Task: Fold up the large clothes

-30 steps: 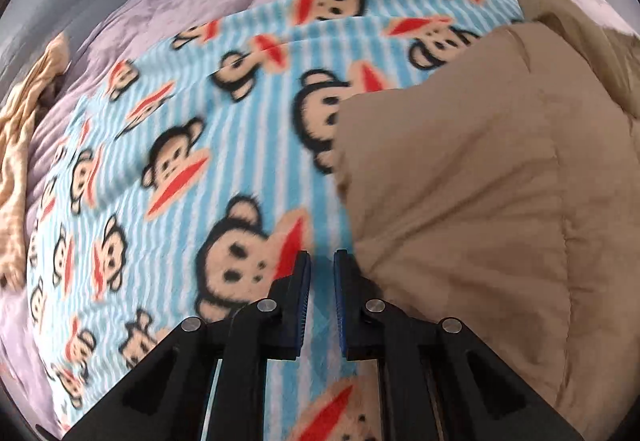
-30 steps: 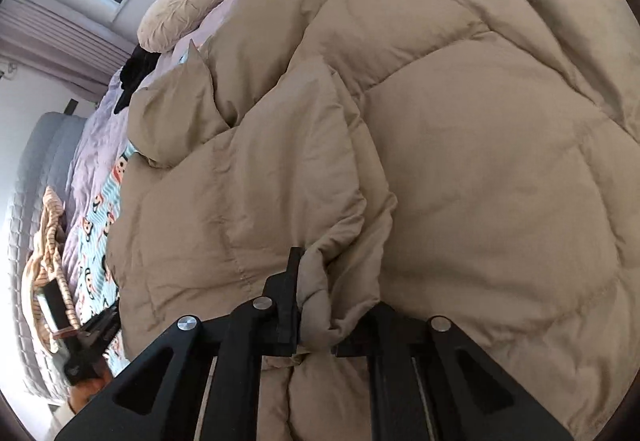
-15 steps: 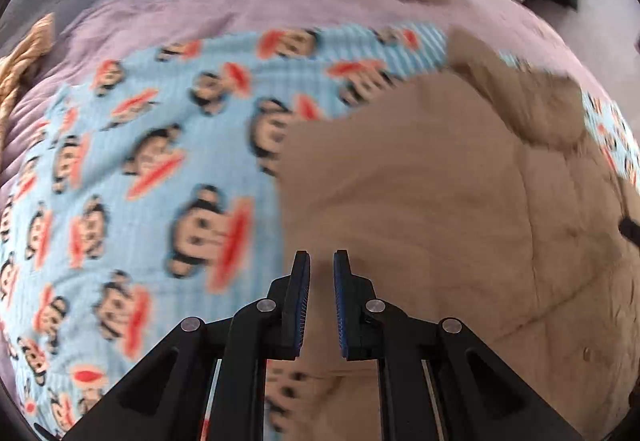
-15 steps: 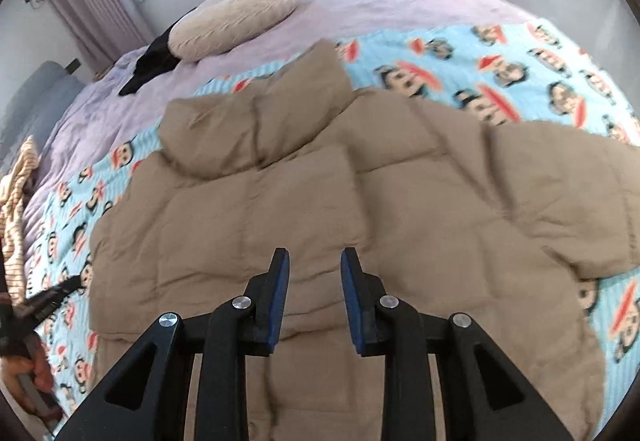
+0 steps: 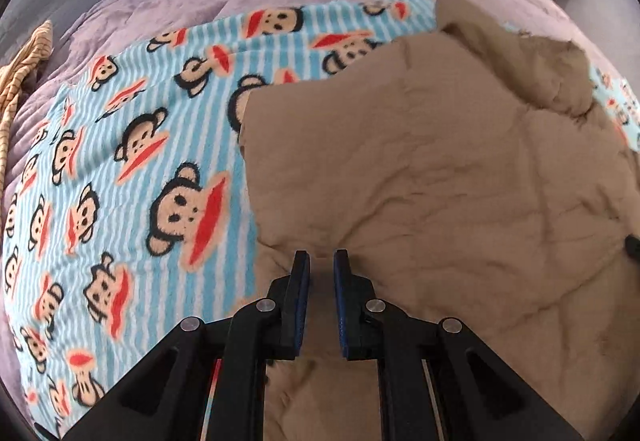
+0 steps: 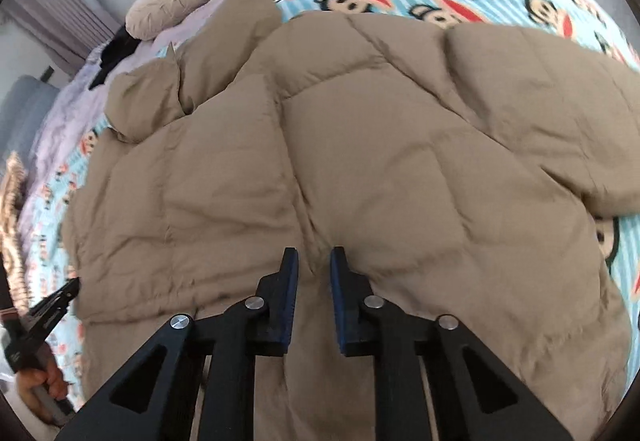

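You are looking down on a tan quilted puffer jacket (image 6: 360, 169) lying spread on the monkey-print fleece blanket (image 5: 132, 161), which is covering the lilac bed (image 5: 168, 1). Your left gripper (image 5: 321, 261) is hovering over the jacket's left side, just inside its edge, jaws parted with nothing between them. Your right gripper (image 6: 313, 261) is hanging released over the middle of the jacket near a quilt seam, also gripping nothing.

It looks as though you are lining up for a fold. Aim for the hem or a side edge, not the puffy middle, where the filling is likely to slip out of a shallow pinch. The sleeve (image 6: 580, 145) is lying out to the right; bring it in across the body before doubling the jacket over.
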### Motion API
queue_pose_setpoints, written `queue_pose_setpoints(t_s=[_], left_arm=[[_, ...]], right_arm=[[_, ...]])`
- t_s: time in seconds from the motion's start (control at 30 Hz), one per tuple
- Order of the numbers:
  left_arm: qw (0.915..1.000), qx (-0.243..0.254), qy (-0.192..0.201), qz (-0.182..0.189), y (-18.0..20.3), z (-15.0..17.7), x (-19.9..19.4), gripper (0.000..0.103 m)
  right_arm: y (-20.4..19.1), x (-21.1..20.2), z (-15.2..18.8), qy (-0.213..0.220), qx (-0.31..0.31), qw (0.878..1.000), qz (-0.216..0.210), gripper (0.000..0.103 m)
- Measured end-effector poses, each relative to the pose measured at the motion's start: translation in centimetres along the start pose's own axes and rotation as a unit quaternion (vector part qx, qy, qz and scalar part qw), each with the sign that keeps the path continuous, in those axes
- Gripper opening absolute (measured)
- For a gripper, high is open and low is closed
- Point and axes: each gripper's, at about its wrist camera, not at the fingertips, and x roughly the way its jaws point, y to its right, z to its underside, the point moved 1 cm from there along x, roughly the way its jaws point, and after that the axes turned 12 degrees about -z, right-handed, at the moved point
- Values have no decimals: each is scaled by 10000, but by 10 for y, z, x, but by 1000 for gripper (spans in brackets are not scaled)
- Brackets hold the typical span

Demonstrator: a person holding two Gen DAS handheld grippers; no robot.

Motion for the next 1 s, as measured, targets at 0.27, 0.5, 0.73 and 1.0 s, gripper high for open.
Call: queue_pose_setpoints(t_s=[0.27, 0.5, 0.73, 1.0], left_arm=[[9995, -6, 12, 312, 51, 6, -41, 14], [9976, 227, -84, 654, 126, 11, -67, 103], [9957, 510, 260, 733, 197, 13, -104, 102], [9943, 659, -20, 840, 251, 17, -109, 102]], right_arm=[[32, -40, 13, 48, 444, 9973, -580, 44], [82, -81, 13, 193, 879, 9934, -714, 54], [176, -137, 6, 705, 1691, 9818, -503, 74], [297, -193, 3, 1891, 3152, 9245, -1005, 84]])
